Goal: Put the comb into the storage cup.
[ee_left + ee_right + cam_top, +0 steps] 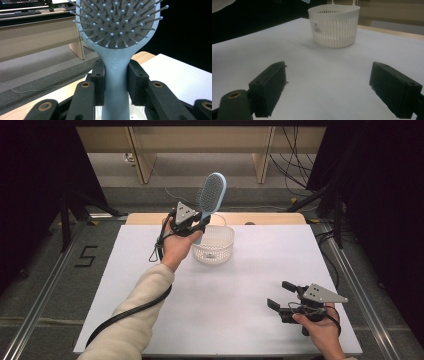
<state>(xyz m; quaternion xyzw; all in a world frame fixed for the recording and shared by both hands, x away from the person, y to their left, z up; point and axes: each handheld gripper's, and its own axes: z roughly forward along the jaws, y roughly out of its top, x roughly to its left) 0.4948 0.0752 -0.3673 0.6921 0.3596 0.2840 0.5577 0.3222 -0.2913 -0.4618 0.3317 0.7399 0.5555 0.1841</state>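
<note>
While upright, the hairbrush (116,75) (handle) sits clamped in the left tool (116,83).

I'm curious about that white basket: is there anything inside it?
The white slotted basket looks empty where its inside shows from above. The left gripper holds a blue hairbrush upright above its rim, and the handle covers part of the inside.

Lab, black curtains (35,195), floor cables (295,165), desks (200,140)

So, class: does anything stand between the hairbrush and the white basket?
Nothing visible does. The left gripper holds the hairbrush by its handle right above the basket, whose mouth is open.
</note>
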